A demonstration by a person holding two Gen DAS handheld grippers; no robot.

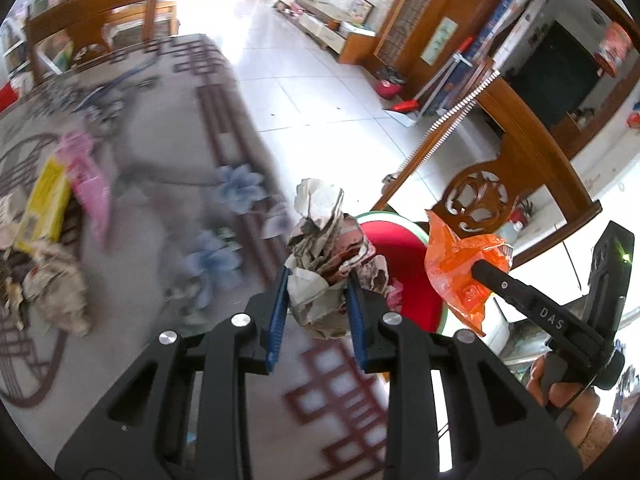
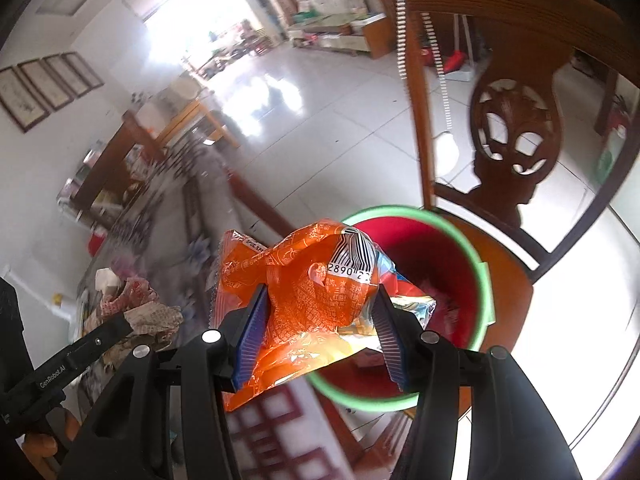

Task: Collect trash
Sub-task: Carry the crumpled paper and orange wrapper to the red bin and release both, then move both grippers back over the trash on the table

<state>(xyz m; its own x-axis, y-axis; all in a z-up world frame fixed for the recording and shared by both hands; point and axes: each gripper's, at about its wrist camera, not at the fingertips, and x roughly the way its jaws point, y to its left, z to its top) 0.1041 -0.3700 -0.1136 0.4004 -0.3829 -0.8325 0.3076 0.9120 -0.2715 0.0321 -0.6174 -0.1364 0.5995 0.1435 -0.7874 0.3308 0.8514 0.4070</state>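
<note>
My left gripper [image 1: 318,280] is shut on a crumpled wad of paper [image 1: 326,248] and holds it above the table's right edge, just left of a red bin with a green rim [image 1: 404,256]. My right gripper [image 2: 320,304] is shut on an orange snack wrapper [image 2: 304,292] with a barcode and holds it over the near rim of the same bin [image 2: 460,240]. In the left wrist view the right gripper [image 1: 480,268] shows at the right with the orange wrapper [image 1: 456,264]. The bin stands on a wooden chair's seat [image 2: 516,292].
More trash lies on the patterned tablecloth [image 1: 160,208] at the left: a yellow box [image 1: 44,204], a pink wrapper [image 1: 90,176] and crumpled paper [image 1: 56,292]. The carved wooden chair back [image 2: 512,128] rises behind the bin. White tiled floor [image 1: 304,92] lies beyond.
</note>
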